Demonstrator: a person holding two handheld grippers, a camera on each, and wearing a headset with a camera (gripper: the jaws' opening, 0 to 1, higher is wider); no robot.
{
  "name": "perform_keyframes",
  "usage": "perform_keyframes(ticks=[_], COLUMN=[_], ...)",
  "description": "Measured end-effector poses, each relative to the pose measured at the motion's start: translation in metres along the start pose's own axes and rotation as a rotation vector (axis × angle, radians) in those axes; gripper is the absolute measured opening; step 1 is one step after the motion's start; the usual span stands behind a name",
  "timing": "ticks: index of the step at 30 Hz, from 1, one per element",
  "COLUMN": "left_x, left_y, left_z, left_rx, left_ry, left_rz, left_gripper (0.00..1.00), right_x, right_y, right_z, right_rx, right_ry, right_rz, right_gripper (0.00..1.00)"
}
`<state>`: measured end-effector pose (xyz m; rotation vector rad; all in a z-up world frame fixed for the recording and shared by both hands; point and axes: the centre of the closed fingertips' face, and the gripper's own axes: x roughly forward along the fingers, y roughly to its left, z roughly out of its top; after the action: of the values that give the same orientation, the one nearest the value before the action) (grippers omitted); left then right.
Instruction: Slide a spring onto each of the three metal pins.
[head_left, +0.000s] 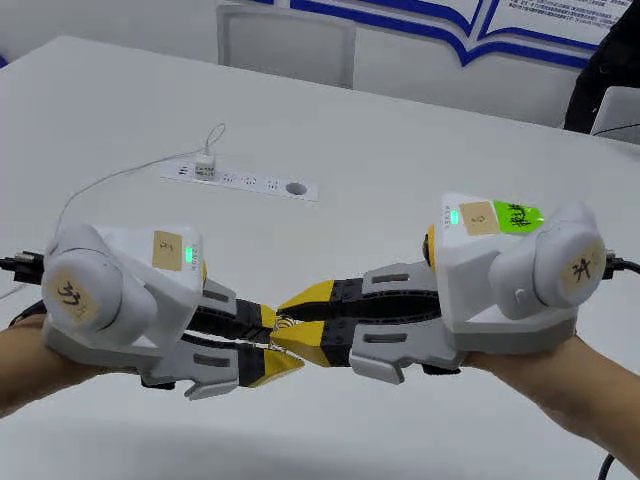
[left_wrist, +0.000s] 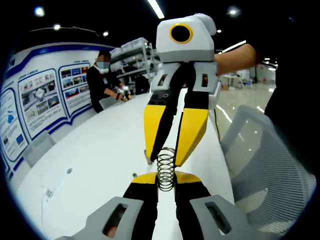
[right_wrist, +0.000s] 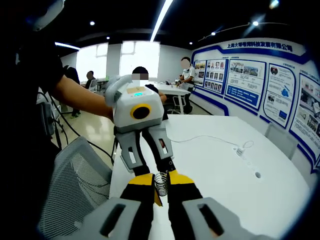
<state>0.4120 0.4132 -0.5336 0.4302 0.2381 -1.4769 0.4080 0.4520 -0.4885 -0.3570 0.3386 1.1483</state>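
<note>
In the head view my left gripper (head_left: 276, 342) and right gripper (head_left: 278, 323) meet tip to tip over the white table (head_left: 400, 180). The left gripper view shows its jaws pinched on the spring (left_wrist: 166, 169). The right jaws flank the spring's far end, and I cannot tell whether they grip it. A power strip (head_left: 240, 181) lies far off, and a mesh chair (left_wrist: 260, 165) stands by the table edge.

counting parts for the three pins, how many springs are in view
1: the spring sits between the facing tips of the left gripper and right gripper, above the table. Others may be hidden.
</note>
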Motion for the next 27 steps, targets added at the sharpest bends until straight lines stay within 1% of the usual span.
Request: perform_keyframes(ticks=[1, 2, 4, 9, 11, 12, 14, 17, 18, 19, 20, 21, 22, 24, 26, 27], left_x=[0.0, -0.001, -0.003, -0.01, -0.014, -0.016, -0.02, -0.027, -0.029, -0.031, -0.033, -0.035, -0.037, -0.039, -0.04, -0.041], left_y=[0.001, 0.003, 0.005, 0.013, 0.019, 0.023, 0.029, 0.042, 0.044, 0.047, 0.051, 0.053, 0.055, 0.057, 0.059, 0.059], left_z=[-0.002, -0.006, -0.011, -0.016, -0.016, -0.013, -0.011, -0.012, -0.012, -0.013, -0.015, -0.016, -0.017, -0.019, -0.024, -0.026], left_rx=[-0.004, 0.0, -0.005, -0.052, -0.089, -0.119, -0.142, -0.163, -0.171, -0.179, -0.19, -0.199, -0.214, -0.224, -0.235, -0.236], left_ry=[0.007, 0.024, 0.037, 0.03, 0.016, -0.006, -0.026, -0.043, -0.045, -0.047, -0.051, -0.053, -0.057, -0.059, -0.049, -0.044], left_rz=[0.004, 0.016, 0.024, 0.059, 0.084, 0.099, 0.116, 0.167, 0.176, 0.186, 0.199, 0.205, 0.213, 0.219, 0.226, 0.232], left_gripper=[0.11, 0.11, 0.12, 0.18, 0.21, 0.23, 0.27, 0.38, 0.41, 0.43, 0.45, 0.48, 0.5, 0.56, 0.6, 0.62], right_x=[0.0, 0.0, -0.001, -0.007, -0.01, -0.012, -0.015, -0.019, -0.02, -0.021, -0.022, -0.022, -0.022, -0.022, -0.023, -0.023], right_y=[-0.001, -0.003, -0.007, -0.024, -0.035, -0.042, -0.052, -0.071, -0.075, -0.08, -0.085, -0.088, -0.092, -0.098, -0.106, -0.109], right_z=[0.001, 0.001, 0.002, 0.001, -0.001, -0.004, -0.006, -0.015, -0.017, -0.02, -0.025, -0.027, -0.032, -0.04, -0.048, -0.053], right_rx=[0.003, 0.009, 0.007, 0.015, 0.026, 0.044, 0.065, 0.112, 0.12, 0.125, 0.151, 0.168, 0.17, 0.199, 0.212, 0.232], right_ry=[-0.005, -0.009, -0.011, -0.01, -0.009, -0.007, -0.009, 0.001, 0.002, 0.005, 0.013, 0.015, 0.019, 0.034, 0.04, 0.042], right_rz=[-0.005, -0.011, -0.02, -0.062, -0.089, -0.109, -0.137, -0.188, -0.201, -0.215, -0.234, -0.243, -0.253, -0.282, -0.323, -0.334], right_gripper=[0.09, 0.09, 0.09, 0.09, 0.09, 0.09, 0.09, 0.09, 0.09, 0.09, 0.09, 0.1, 0.1, 0.1, 0.1, 0.1])
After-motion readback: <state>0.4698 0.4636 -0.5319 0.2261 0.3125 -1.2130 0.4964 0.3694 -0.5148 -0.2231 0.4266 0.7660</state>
